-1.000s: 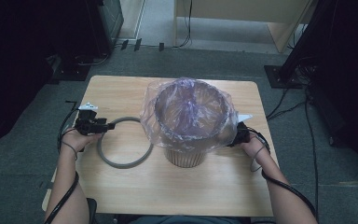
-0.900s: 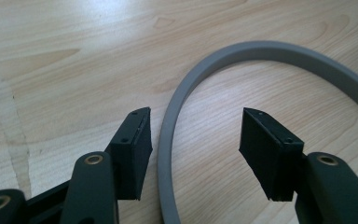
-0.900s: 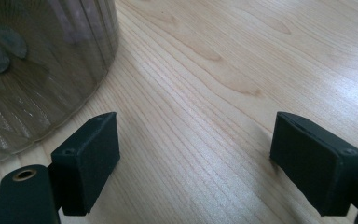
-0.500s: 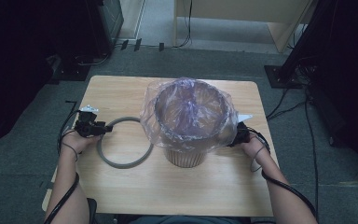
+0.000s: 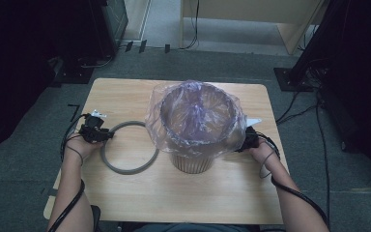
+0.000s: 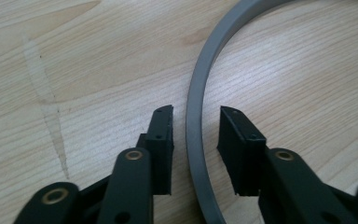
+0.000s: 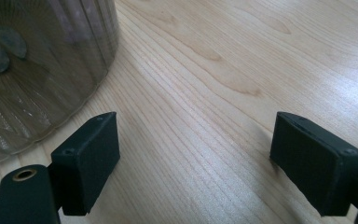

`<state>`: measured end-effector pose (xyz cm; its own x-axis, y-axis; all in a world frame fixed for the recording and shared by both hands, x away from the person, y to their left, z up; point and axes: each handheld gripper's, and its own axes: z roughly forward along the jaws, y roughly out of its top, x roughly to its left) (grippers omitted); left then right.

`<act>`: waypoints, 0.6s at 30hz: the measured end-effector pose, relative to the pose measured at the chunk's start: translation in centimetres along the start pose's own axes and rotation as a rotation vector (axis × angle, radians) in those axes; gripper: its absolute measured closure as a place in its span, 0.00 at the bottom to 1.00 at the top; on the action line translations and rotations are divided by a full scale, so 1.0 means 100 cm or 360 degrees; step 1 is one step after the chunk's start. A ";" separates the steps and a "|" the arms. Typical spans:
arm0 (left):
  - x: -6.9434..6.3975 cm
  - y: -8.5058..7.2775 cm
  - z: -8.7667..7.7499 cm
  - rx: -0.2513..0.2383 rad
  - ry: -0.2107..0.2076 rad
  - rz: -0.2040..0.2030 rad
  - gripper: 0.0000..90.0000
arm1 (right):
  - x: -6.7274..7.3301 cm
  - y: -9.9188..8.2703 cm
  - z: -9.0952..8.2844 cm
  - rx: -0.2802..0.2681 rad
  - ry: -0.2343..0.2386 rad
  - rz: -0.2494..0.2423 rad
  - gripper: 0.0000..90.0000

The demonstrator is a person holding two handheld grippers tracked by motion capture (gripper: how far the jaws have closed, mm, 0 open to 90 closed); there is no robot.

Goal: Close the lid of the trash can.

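Observation:
A flat grey ring (image 5: 128,172) lies on the wooden table (image 5: 125,96), left of a ribbed beige bin (image 5: 193,163) lined with a clear plastic bag (image 5: 193,111). My left gripper (image 5: 107,135) straddles the ring's left edge. In the left gripper view the ring band (image 6: 193,93) runs between the jaws of the left gripper (image 6: 196,112), which have just been closing; a thin gap shows on each side, so the pads do not press it. My right gripper (image 5: 244,142) sits at the bin's right side. Its jaws (image 7: 196,126) stand wide open over bare wood, with the bin wall (image 7: 37,70) to their left.
The bag's loose rim hangs over the bin's outside and reaches toward the ring. Cables trail from both grippers off the table's sides. Grey carpet, dark stands and floor cables surround the table.
The left gripper's jaws have narrowed around the ring's left edge. Both hands, the ring and the bin stay where they were.

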<state>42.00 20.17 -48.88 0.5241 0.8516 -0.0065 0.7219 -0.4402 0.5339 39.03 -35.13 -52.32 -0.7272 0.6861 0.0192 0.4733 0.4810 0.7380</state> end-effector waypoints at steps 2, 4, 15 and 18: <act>-0.001 0.002 -0.001 0.0044 0.0018 -0.0021 0.80 | 0.000 0.000 0.000 0.0000 0.0000 0.0001 0.17; -0.002 0.003 -0.001 0.0064 0.0026 -0.0038 0.84 | 0.000 0.000 0.000 0.0000 0.0000 0.0001 0.17; 0.003 0.002 -0.002 0.0061 -0.0071 -0.0246 0.92 | 0.000 0.000 0.000 0.0000 -0.0001 0.0000 0.17; 0.010 -0.001 -0.002 0.0038 -0.0149 -0.0374 0.92 | 0.000 0.000 0.000 0.0000 -0.0001 0.0000 0.17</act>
<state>42.37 21.11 -48.73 0.3791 0.9019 -0.2068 0.8389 -0.2407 0.4882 39.02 -35.12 -52.32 -0.7269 0.6865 0.0192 0.4735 0.4807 0.7381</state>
